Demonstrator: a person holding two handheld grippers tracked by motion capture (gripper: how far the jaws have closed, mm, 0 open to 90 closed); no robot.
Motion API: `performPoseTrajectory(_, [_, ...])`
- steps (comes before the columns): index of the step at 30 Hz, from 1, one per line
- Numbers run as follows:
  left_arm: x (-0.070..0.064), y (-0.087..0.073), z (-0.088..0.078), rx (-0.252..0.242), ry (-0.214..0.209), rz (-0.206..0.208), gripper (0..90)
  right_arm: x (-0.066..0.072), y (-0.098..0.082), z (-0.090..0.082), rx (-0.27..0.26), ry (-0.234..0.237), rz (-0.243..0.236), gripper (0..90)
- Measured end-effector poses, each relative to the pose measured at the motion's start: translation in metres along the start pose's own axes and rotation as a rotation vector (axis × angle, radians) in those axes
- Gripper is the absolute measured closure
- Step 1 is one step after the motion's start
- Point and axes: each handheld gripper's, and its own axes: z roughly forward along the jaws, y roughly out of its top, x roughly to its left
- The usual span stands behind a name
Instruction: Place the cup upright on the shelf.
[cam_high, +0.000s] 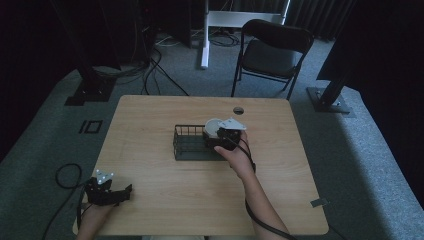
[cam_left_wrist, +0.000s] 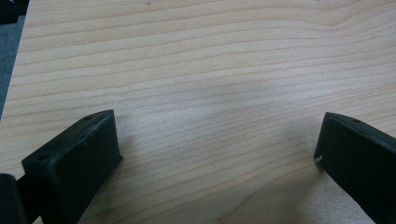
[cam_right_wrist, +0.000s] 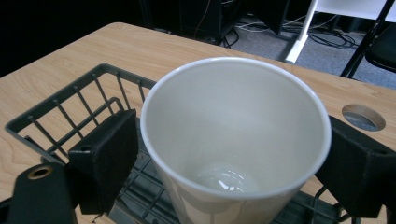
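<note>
White cup (cam_right_wrist: 233, 140) sits clamped between our right gripper's (cam_right_wrist: 231, 154) jaws over the basket (cam_right_wrist: 60, 112), while our left gripper (cam_left_wrist: 217, 140) gapes wide, holding nothing.

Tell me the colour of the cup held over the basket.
White, inside and out; the cup shows best in the right gripper view, between the right gripper jaws.

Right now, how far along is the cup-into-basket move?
Done: the right gripper is clamped on the white cup, upright over the wire basket. In hand: lowering it in; whether it touches the bottom is unclear. Left: release and back out. The left gripper idles open over the table.
</note>
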Motion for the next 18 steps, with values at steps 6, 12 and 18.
performPoseTrajectory(6, [0.0,0.0,0.0,0.0,0.0,0.0,0.1,-0.003,0.002,-0.005,-0.008,0.01,-0.01,12.2])
performPoseTrajectory(12, [0.0,0.0,0.0,0.0,0.0,0.0,0.1,-0.004,0.003,-0.012,-0.015,0.03,-0.03,11.6])
performPoseTrajectory(18, [0.0,0.0,0.0,0.0,0.0,0.0,0.1,-0.008,0.0,-0.02,-0.023,0.035,-0.033,11.6])
